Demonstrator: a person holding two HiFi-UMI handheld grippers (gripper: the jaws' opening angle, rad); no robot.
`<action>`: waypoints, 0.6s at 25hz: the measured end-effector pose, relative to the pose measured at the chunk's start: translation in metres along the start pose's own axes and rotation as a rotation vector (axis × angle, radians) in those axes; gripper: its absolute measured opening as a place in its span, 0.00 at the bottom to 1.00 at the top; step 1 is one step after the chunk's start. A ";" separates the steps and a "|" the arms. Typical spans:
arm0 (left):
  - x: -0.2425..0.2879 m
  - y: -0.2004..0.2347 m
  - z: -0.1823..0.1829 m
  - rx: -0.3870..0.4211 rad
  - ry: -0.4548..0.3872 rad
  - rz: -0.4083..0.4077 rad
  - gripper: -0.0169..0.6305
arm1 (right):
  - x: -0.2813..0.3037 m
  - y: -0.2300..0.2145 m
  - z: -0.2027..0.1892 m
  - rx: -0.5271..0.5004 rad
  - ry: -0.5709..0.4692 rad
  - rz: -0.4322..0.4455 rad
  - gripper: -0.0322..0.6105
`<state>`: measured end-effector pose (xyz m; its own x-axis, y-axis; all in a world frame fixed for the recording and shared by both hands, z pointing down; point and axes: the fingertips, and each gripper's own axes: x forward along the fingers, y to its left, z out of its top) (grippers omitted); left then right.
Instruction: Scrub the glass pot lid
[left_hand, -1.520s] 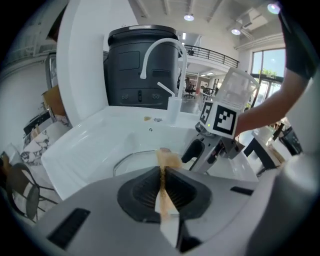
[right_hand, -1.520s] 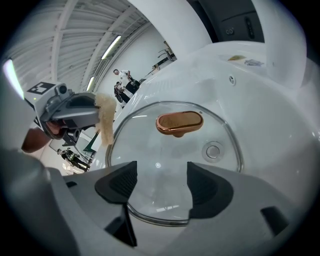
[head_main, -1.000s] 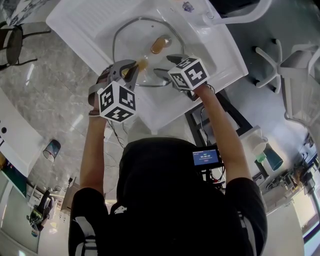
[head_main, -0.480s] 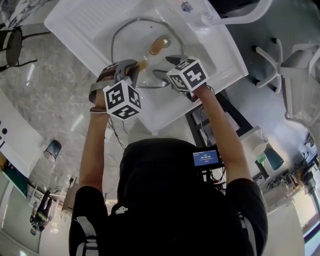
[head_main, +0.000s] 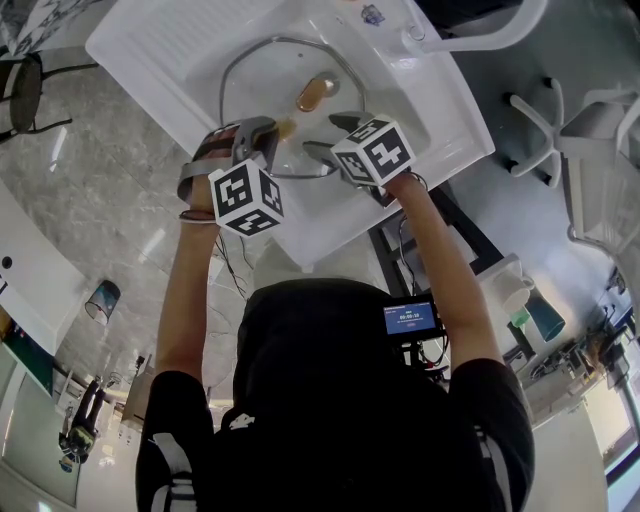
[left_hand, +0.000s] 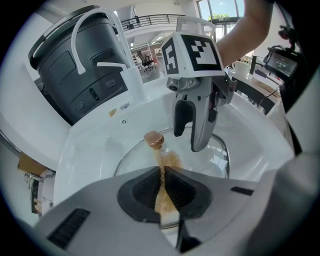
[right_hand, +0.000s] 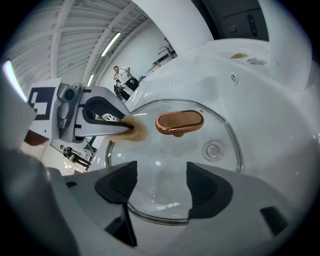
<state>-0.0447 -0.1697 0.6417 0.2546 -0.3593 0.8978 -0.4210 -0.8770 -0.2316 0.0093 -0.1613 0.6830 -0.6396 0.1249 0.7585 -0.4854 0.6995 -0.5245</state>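
**Desk:** Where's the lid sitting on your screens?

**Operator:** The glass pot lid (head_main: 262, 72) lies flat in the basin of the white sink (head_main: 175, 48), dome up. Its copper-coloured knob (head_main: 317, 92) is in the middle. The ribbed draining side of the sink runs off to my left, and the white faucet (head_main: 478, 37) arches at the far right corner.

**Desk:** And your left tool?

**Operator:** My left tool (head_main: 268, 130) is pressed together on a brown scrub pad (head_main: 284, 127). On its own camera I see the pad as a thin brown strip pinched between the two dark pads (left_hand: 142, 187). The strip runs forward out of the tool toward the knob. From the right tool's camera, the pad's fuzzy end (right_hand: 134, 130) sits on the glass just beside the knob (right_hand: 179, 122), on its left.

**Desk:** Right side?

**Operator:** My right tool (head_main: 328, 135) is spread wide and holds nothing. Between its jaws I see only the near part of the lid (right_hand: 172, 152) and its metal rim below. I can't tell whether the tool touches the glass or hangs just over it. From the left camera it points down over the far side of the lid, beyond the knob.

**Desk:** How close are the two?

**Operator:** Near each other, both over the edge of the lid nearest me, left tool left of the knob and right tool right of it.
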 end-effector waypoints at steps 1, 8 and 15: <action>0.001 0.001 0.000 -0.004 -0.003 0.000 0.05 | 0.000 0.000 0.000 0.000 0.000 0.000 0.51; 0.006 0.011 0.002 -0.045 -0.024 0.005 0.05 | 0.000 0.000 0.000 -0.002 0.001 0.001 0.51; 0.016 0.023 0.004 -0.049 -0.033 0.014 0.05 | 0.001 -0.001 0.000 -0.004 0.006 0.003 0.51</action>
<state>-0.0468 -0.1971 0.6494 0.2768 -0.3828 0.8814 -0.4668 -0.8553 -0.2248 0.0095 -0.1615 0.6841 -0.6375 0.1310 0.7593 -0.4812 0.7019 -0.5251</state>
